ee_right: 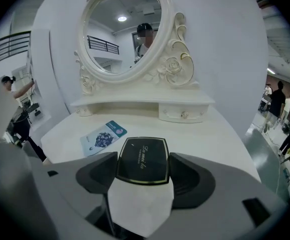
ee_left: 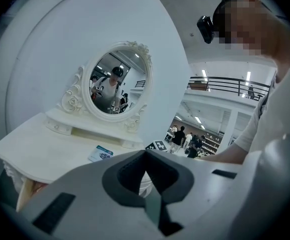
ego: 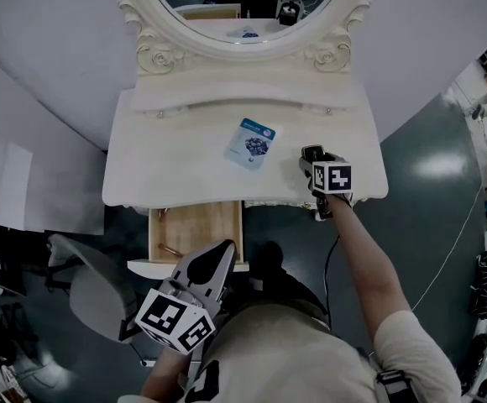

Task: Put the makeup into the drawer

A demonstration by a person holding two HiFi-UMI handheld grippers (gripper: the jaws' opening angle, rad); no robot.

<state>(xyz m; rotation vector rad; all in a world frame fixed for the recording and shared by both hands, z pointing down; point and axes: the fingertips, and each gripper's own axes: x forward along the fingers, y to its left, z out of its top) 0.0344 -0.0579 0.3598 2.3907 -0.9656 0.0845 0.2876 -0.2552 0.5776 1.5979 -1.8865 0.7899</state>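
A black compact (ee_right: 142, 159) with gold script on its lid is held between the jaws of my right gripper (ee_right: 143, 173), which is shut on it. In the head view that gripper (ego: 313, 155) is low over the right side of the white vanity table (ego: 159, 170). A blue and white sheet-mask packet (ego: 252, 143) lies flat at the table's middle, left of the compact. The wooden drawer (ego: 195, 225) under the table's front edge is pulled open, and a small brownish item (ego: 170, 250) lies at its left. My left gripper (ego: 225, 248) hovers over the drawer's front, shut and empty.
An oval mirror (ego: 243, 7) in an ornate frame stands at the back above a low shelf with small knobbed drawers (ee_right: 184, 115). A grey chair (ego: 92, 288) stands left of the open drawer. White curved walls flank the vanity.
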